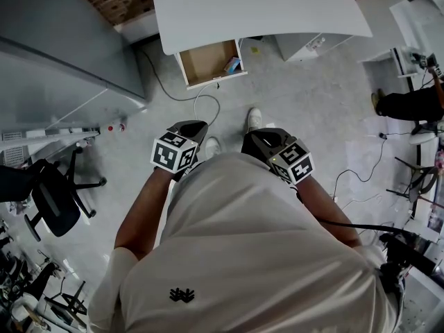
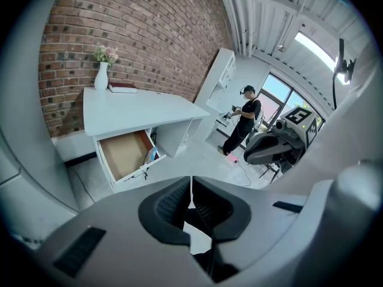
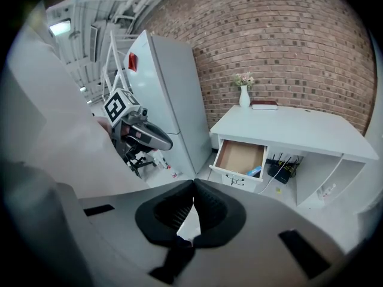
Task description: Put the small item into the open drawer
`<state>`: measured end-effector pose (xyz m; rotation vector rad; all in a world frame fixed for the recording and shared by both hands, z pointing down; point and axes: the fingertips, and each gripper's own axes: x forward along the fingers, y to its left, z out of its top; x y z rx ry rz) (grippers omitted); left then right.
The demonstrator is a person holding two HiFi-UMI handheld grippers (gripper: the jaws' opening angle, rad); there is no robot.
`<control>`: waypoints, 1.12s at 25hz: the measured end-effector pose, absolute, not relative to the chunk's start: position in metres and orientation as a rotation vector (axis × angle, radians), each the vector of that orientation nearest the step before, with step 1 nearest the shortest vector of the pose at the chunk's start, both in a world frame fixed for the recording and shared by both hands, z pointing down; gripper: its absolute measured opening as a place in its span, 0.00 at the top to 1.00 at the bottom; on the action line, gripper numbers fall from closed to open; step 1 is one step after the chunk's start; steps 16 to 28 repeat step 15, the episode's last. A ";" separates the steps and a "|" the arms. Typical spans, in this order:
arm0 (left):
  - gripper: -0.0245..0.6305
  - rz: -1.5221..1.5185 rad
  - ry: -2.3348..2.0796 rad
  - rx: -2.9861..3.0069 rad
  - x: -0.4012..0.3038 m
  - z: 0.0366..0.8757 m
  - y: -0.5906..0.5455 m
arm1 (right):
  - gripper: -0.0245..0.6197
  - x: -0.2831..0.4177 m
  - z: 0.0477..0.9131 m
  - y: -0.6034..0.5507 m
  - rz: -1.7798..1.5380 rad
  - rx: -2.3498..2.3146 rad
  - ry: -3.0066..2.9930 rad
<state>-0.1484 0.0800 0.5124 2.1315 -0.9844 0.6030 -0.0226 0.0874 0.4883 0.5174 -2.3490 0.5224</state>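
Observation:
The white desk [image 1: 263, 5] has one drawer [image 1: 205, 61] pulled open, its bottom brown. A small blue item [image 1: 232, 65] lies in the drawer's right corner, also seen in the left gripper view [image 2: 151, 155] and the right gripper view [image 3: 254, 171]. I stand a few steps back from the desk. My left gripper [image 1: 190, 127] and right gripper [image 1: 268, 139] are held side by side at waist height, pointing toward the desk. The left gripper [image 2: 191, 187] has its jaws together with nothing between them. So does the right gripper [image 3: 193, 190].
A vase with flowers [image 3: 244, 94] and a book [image 3: 264, 104] stand on the desk against the brick wall. A tall white cabinet [image 3: 167, 100] is left of the desk. A cable [image 1: 205, 103] trails on the floor. An office chair [image 1: 52, 196] is at my left, and another person [image 2: 242, 124] stands far off.

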 end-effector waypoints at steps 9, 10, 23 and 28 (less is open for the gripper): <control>0.92 0.610 -0.984 2.126 -0.144 0.516 0.084 | 0.92 -0.018 0.493 0.091 0.520 0.504 -2.341; 0.92 0.612 -0.984 2.124 -0.144 0.517 0.084 | 0.92 -0.018 0.494 0.090 0.515 0.503 -2.340; 0.92 0.630 -0.982 2.124 -0.145 0.519 0.085 | 0.92 -0.018 0.493 0.089 0.505 0.505 -2.348; 0.92 0.630 -0.982 2.124 -0.145 0.519 0.085 | 0.92 -0.018 0.493 0.089 0.505 0.505 -2.348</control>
